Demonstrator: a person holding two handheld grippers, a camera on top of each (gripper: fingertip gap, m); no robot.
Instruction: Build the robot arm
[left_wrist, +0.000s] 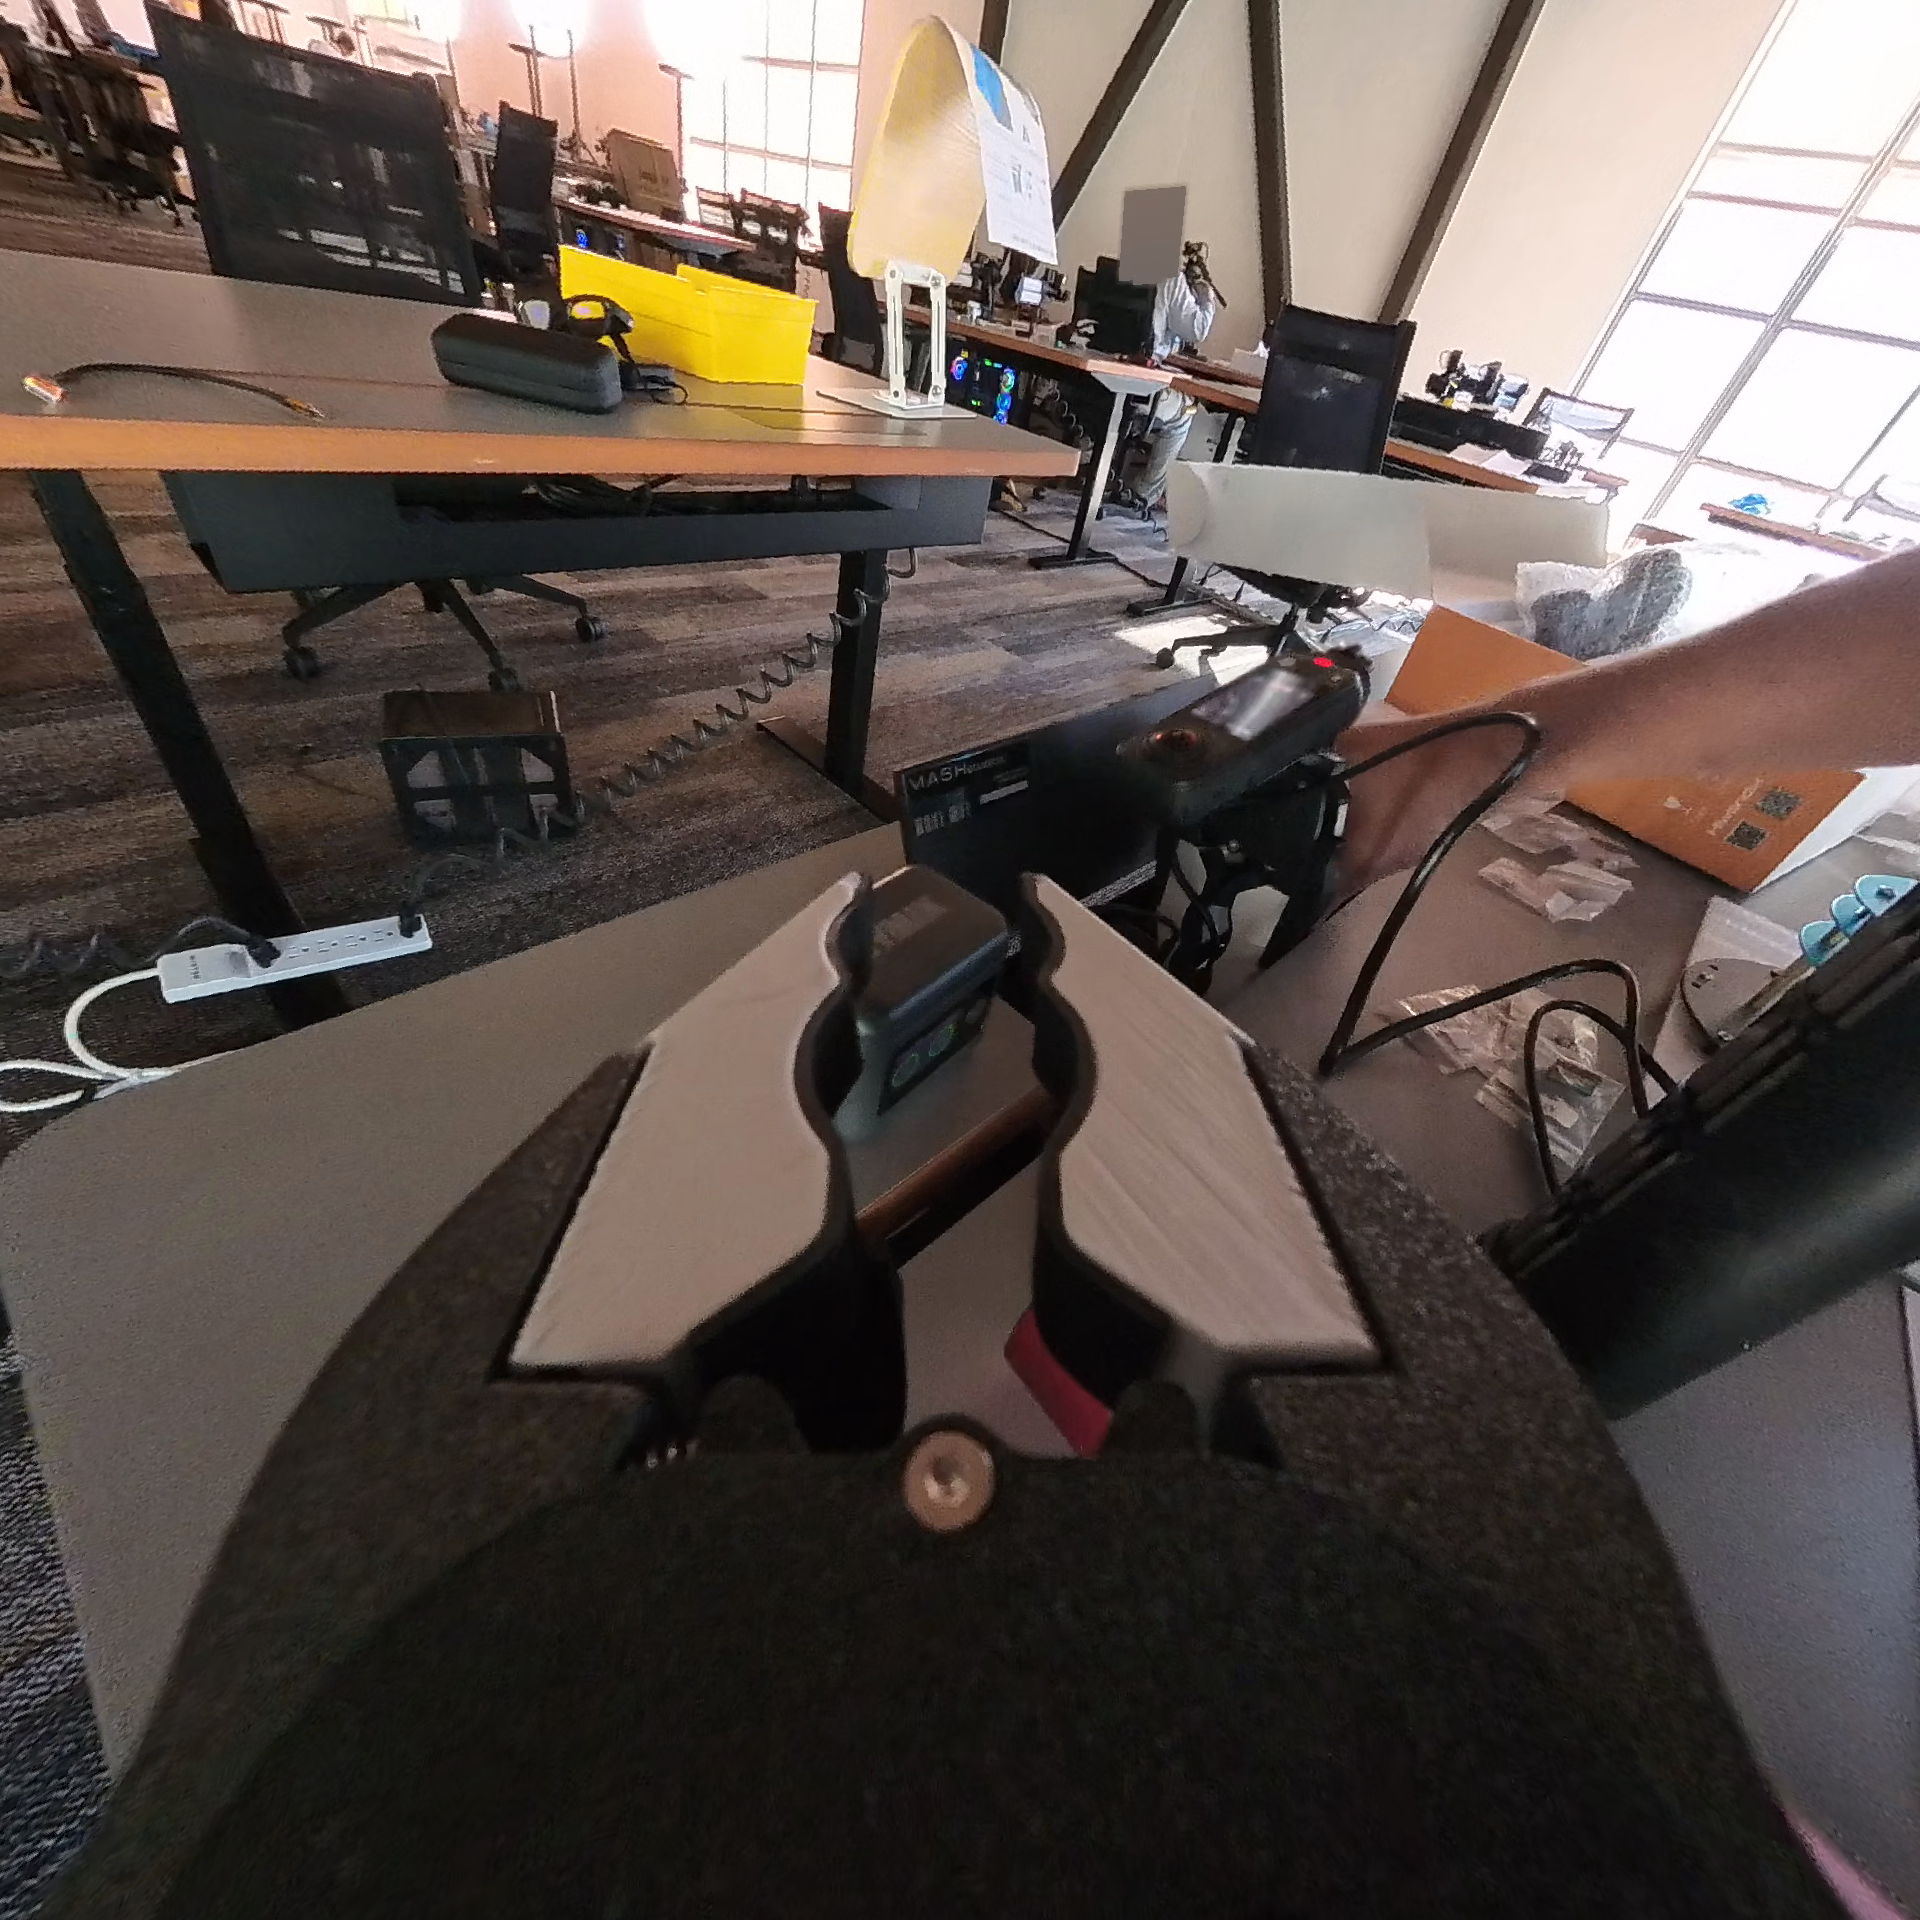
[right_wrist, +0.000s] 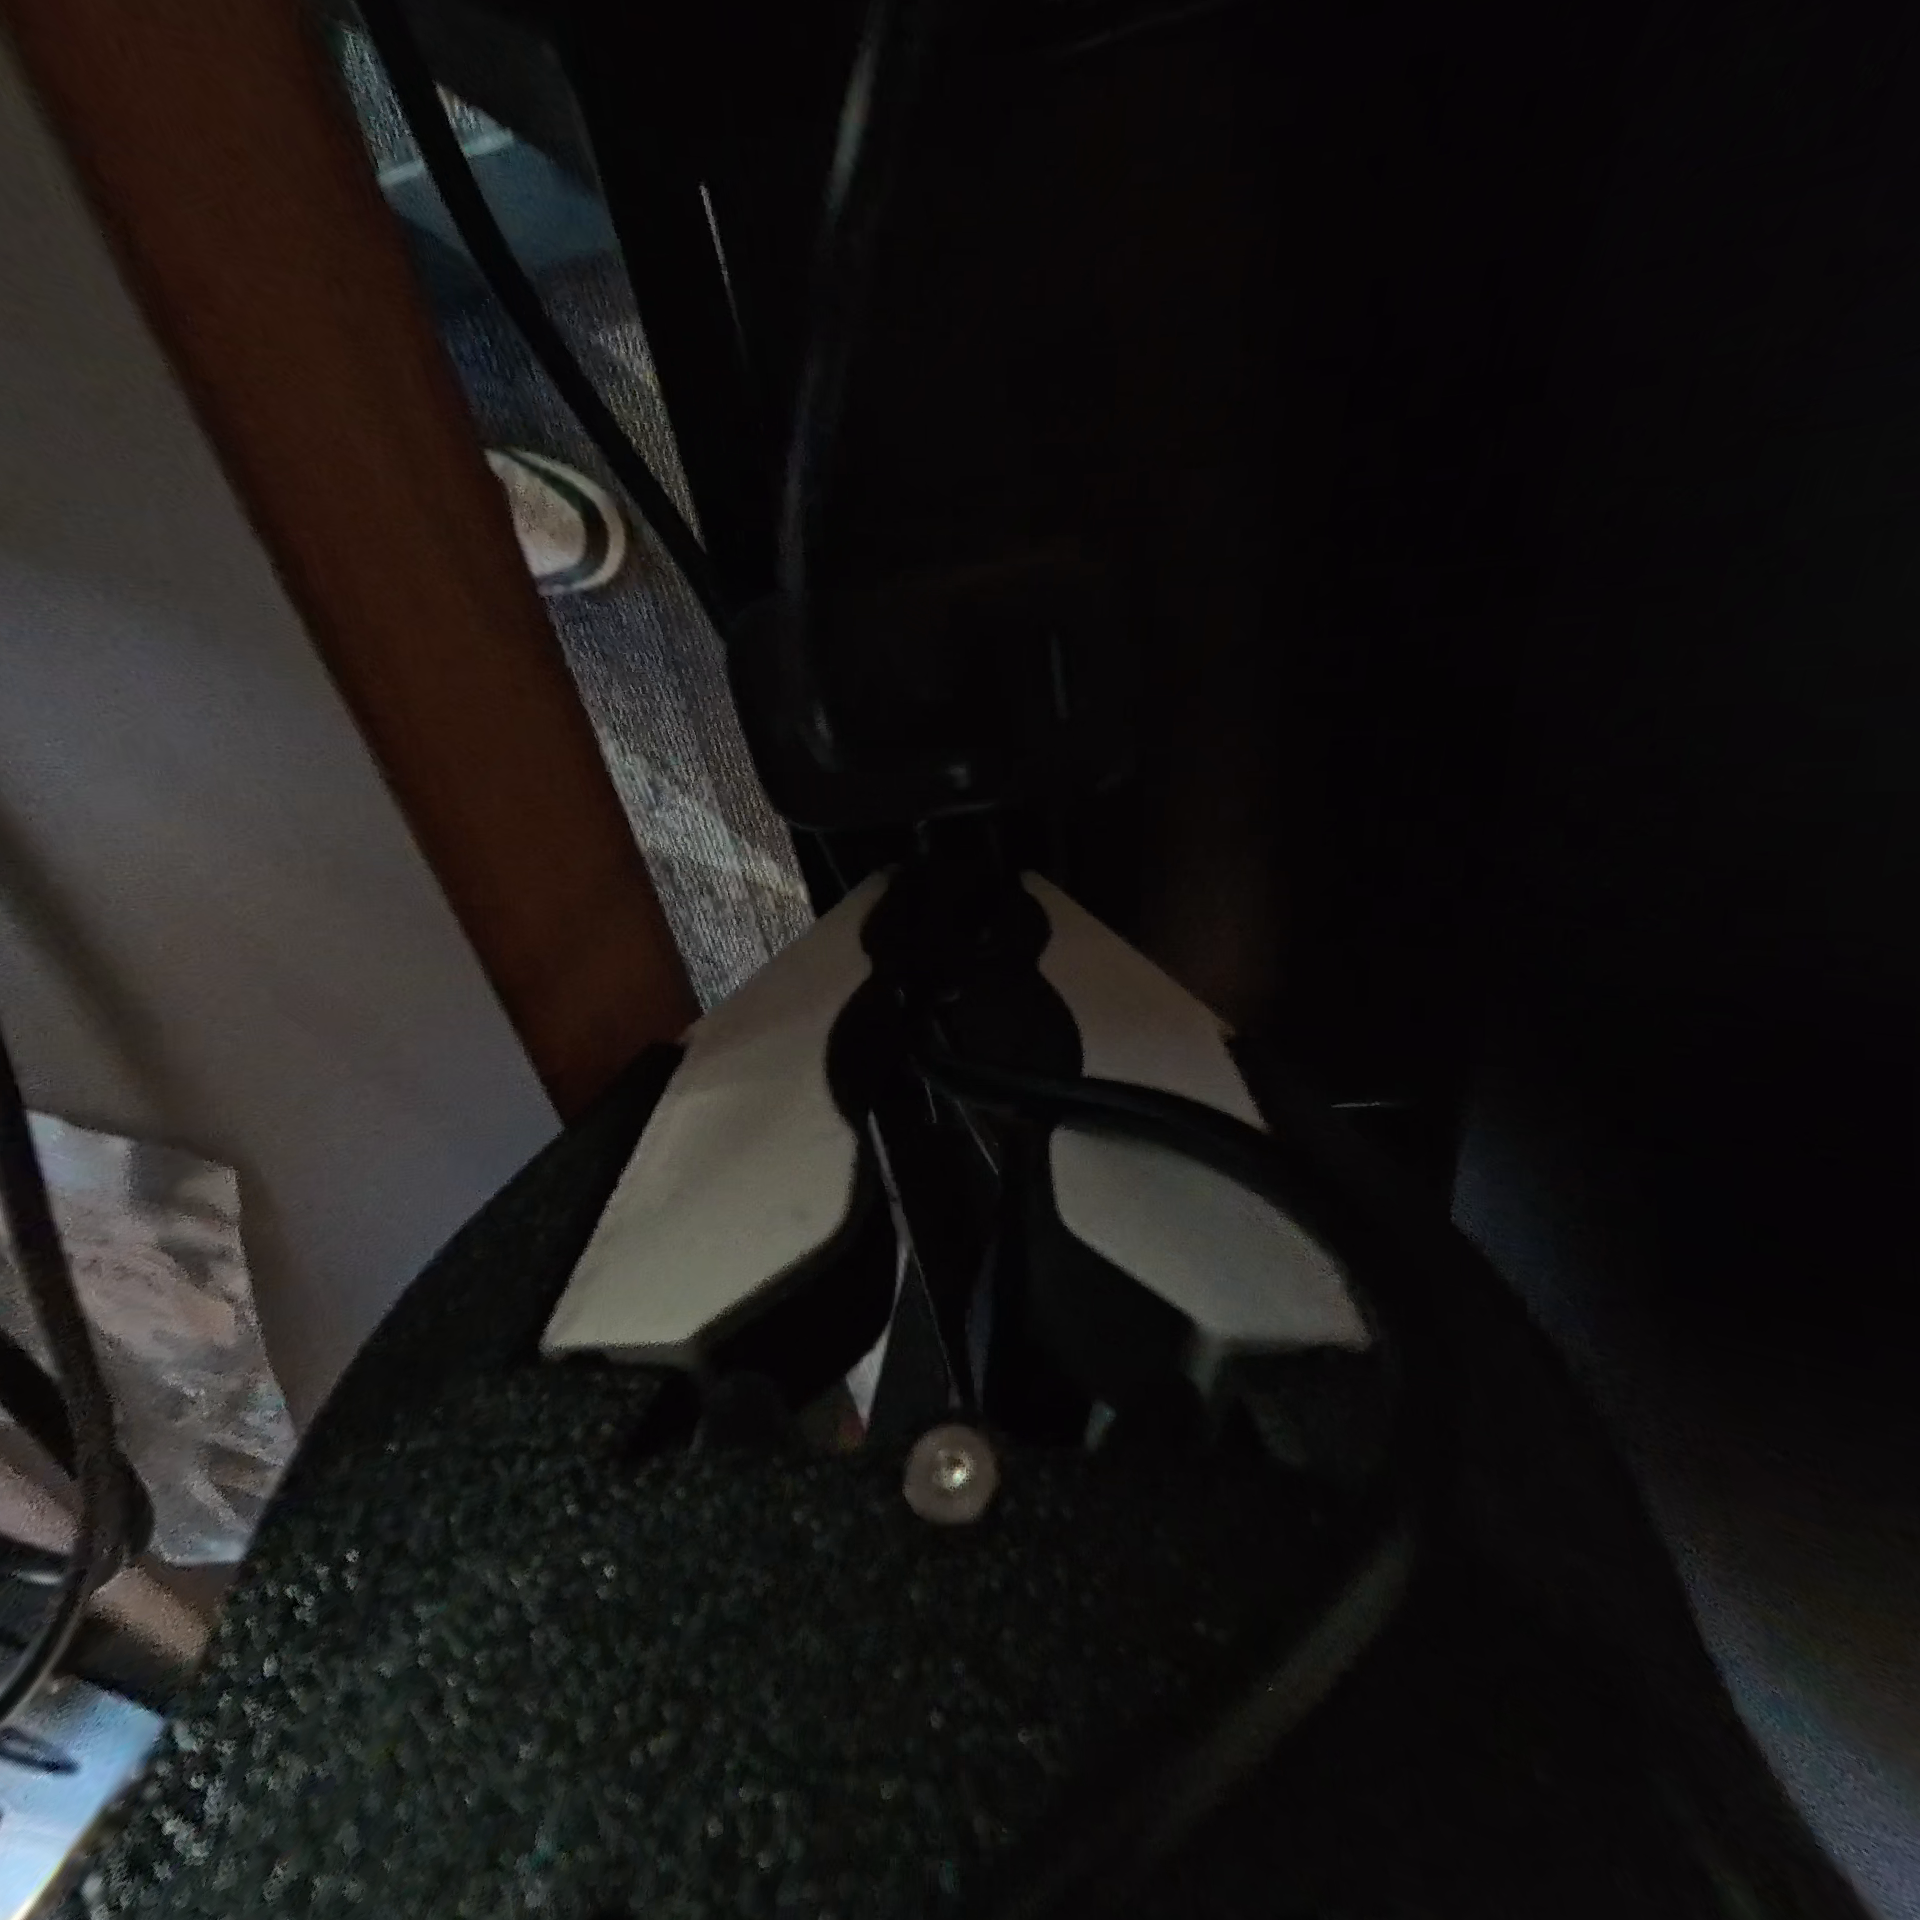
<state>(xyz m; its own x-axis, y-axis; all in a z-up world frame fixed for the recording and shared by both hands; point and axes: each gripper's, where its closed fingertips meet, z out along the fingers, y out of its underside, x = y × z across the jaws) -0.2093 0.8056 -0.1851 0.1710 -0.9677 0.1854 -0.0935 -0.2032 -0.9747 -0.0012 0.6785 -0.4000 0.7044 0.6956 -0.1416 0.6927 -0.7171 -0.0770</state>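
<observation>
My left gripper is shut on a small dark grey device with two green round buttons and holds it over the grey table. My right gripper, held by a person's hand, shows farther off beside a black box. In the dim right wrist view my right gripper has its jaws nearly together on a black cable, which runs out over the right finger. What the cable joins is hidden in the dark.
The table's brown edge and the carpet lie left of the right gripper. A black post, loose cables, small plastic bags and an orange carton are on the right. A power strip lies on the floor. My hands' fingertips stand some 30 centimetres from each other.
</observation>
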